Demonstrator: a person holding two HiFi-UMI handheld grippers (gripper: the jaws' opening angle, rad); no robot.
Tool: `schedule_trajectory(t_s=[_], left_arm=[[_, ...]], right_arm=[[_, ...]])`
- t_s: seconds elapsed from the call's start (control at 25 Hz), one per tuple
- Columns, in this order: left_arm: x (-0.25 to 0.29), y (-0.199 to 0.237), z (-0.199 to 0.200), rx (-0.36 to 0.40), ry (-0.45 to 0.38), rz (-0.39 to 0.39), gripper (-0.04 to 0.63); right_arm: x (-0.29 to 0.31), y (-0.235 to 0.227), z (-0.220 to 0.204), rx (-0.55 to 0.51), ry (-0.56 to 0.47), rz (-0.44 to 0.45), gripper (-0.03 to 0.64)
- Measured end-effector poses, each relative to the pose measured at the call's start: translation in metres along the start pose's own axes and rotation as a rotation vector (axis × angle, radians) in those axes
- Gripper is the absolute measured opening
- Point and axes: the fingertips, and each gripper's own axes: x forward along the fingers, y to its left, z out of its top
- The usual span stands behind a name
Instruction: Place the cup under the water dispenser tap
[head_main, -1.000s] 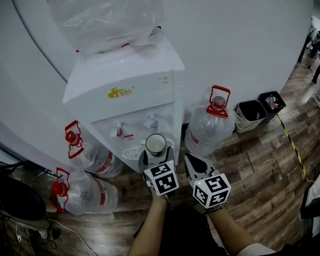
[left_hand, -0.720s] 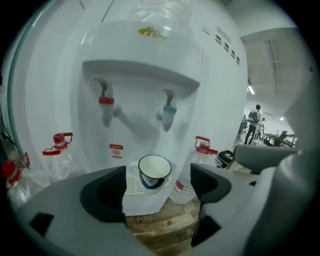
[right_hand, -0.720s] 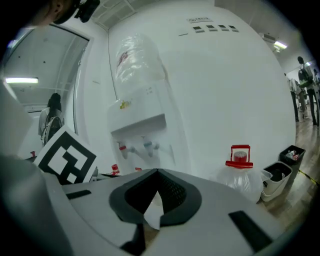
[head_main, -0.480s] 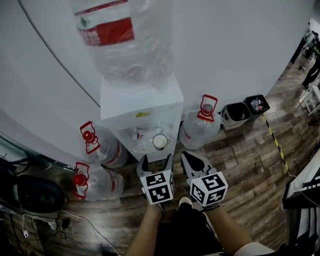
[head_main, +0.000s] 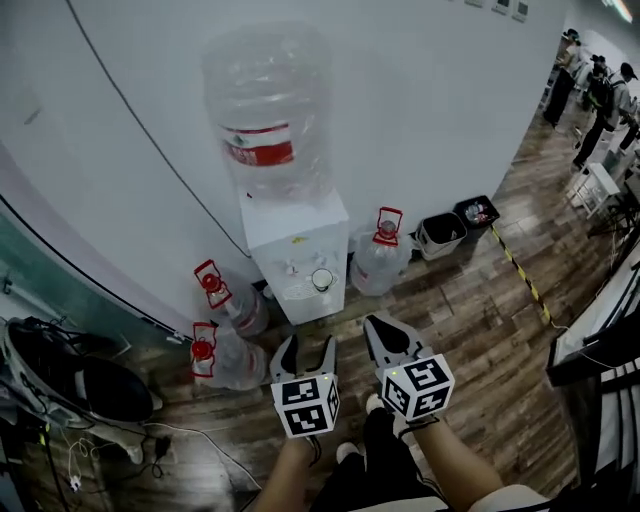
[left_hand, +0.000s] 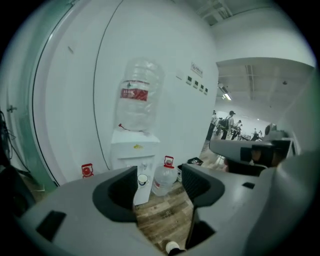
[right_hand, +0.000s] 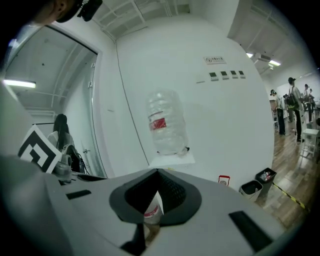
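Facing the water dispenser (head_main: 296, 235) from well back, we are seeing the cup (head_main: 321, 279) standing upright under its tap (head_main: 314, 267), straight ahead and slightly nearer the left tool (head_main: 308, 350). Its jaws are spread, have just been narrowing, and are holding nothing. The right tool (head_main: 388, 335) is pressed together, empty.

A white curved wall (head_main: 430, 120) rises over a dark wood-plank floor (head_main: 470, 330).
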Motion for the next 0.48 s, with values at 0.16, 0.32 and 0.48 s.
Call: schedule_trajectory(t_s=[0.16,0.32,0.48], left_arm=[[-0.067,-0.011,0.003,0.017,-0.011,-0.012,0.284],[-0.121,-0.024,0.006,0.016,-0.047,-0.023,0.231],[-0.164,-0.038,0.001,0.026,-0.077,-0.024,0.170]], right_arm=[[-0.058,0.037,0.020,-0.010,-0.003,-0.003,0.021],[-0.103,0.063,0.032,-0.039,-0.012,0.007,0.021],[-0.141,0.086,0.035,-0.059,-0.020,0.041,0.021]])
